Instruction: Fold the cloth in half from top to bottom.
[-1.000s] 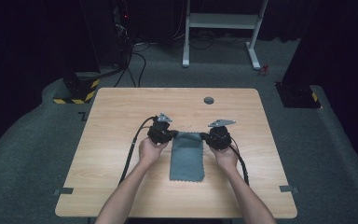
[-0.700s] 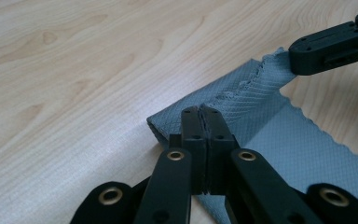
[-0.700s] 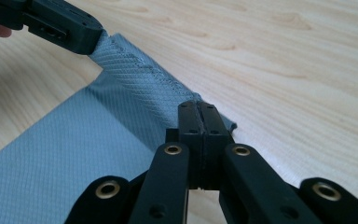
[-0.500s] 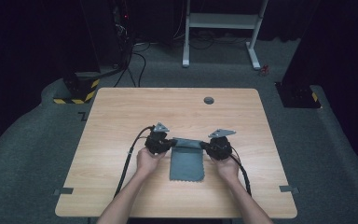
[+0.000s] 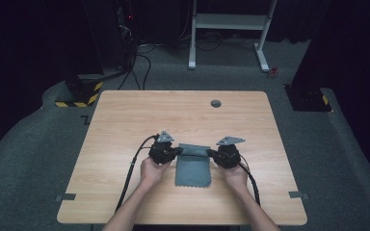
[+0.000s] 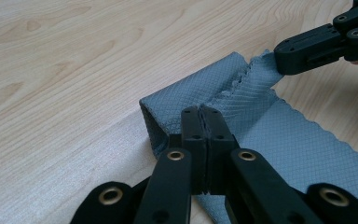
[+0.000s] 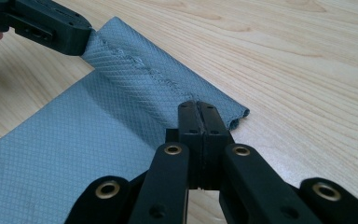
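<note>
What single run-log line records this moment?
left gripper: shut on grey waffle-textured cloth | right gripper: shut on cloth | cloth: far edge lifted, curling toward person | light wooden table: supports rest of cloth

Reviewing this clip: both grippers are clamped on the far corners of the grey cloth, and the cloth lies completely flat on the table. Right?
Not quite. Both the left gripper and the right gripper are shut on the grey cloth at its far corners, but it does not lie flat: the far edge is folded back toward the person, as both gripper views show.
</note>
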Motion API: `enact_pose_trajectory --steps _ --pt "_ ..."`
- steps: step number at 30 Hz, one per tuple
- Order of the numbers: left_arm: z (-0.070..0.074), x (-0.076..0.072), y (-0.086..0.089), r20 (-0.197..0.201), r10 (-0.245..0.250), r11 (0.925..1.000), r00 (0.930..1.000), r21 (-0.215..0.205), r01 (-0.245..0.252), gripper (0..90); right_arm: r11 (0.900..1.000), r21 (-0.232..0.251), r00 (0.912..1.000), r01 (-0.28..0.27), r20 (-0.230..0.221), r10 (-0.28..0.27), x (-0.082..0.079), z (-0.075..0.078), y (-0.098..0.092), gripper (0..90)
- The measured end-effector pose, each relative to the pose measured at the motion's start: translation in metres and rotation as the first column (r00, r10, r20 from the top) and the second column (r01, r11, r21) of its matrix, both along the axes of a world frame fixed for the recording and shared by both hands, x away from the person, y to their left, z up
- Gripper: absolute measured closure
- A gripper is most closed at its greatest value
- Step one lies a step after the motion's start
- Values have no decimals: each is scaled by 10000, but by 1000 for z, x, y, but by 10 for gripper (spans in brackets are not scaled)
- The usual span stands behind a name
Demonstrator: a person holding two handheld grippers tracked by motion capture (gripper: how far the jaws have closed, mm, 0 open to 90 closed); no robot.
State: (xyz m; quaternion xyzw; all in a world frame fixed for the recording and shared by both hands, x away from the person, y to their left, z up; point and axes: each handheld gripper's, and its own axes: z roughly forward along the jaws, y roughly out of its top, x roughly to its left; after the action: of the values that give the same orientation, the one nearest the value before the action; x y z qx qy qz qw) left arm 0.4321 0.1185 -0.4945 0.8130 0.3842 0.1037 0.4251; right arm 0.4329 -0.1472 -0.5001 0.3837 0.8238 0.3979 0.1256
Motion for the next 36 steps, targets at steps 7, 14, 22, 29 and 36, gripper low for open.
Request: enact_pose_trajectory --steps 7,14,22,29,36 --pt "-2 -4 2 18 -26 10000 10000 -16 26 892 9999 100 10000 -23 42 23 -3 2 0 900" --pt "-3 -7 3 79 -49 10000 10000 -48 49 892 10000 52 10000 -79 22 79 -7 1 1 900" --pt "-5 -14 2 135 -153 9999 9998 25 153 892 9998 138 9999 -134 41 133 -13 -1 -1 900" --pt "-5 -20 4 243 -209 9998 9995 -39 210 892 9996 162 9997 -222 41 221 -18 -1 -2 900" --pt "-4 -24 6 290 -196 9996 9994 -203 202 892 9992 256 9995 -307 75 305 -21 -1 -3 900"
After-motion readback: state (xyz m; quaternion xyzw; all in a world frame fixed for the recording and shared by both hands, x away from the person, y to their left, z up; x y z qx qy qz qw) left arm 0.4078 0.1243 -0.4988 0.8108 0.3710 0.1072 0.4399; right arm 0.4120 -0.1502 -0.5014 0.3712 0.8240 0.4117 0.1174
